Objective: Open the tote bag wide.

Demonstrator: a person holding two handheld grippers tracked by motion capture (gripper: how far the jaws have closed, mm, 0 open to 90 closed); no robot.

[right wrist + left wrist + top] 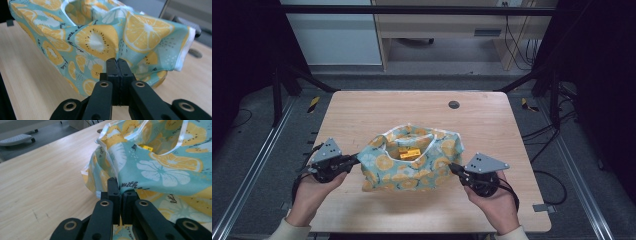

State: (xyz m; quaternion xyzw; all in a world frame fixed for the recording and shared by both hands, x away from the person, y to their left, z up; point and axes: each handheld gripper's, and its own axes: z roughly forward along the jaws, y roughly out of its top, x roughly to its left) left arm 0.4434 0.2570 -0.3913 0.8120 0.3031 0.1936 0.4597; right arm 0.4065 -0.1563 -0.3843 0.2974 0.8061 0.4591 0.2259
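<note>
Pinching the teal fabric bag printed with yellow citrus slices (pixel 412 160) at both ends, we have the left gripper (pixel 353 161) clamped on its 9 o'clock edge and the right gripper (pixel 455 169) clamped on cloth at its 3 o'clock side, jaws closed on fabric in both gripper views. We judge both grips made, with any spreading or lifting left to do. Beyond our grippers the bag sags open mid-table on the light wooden table (pixel 362 115), a small yellow block (pixel 410 154) inside its mouth.
</note>
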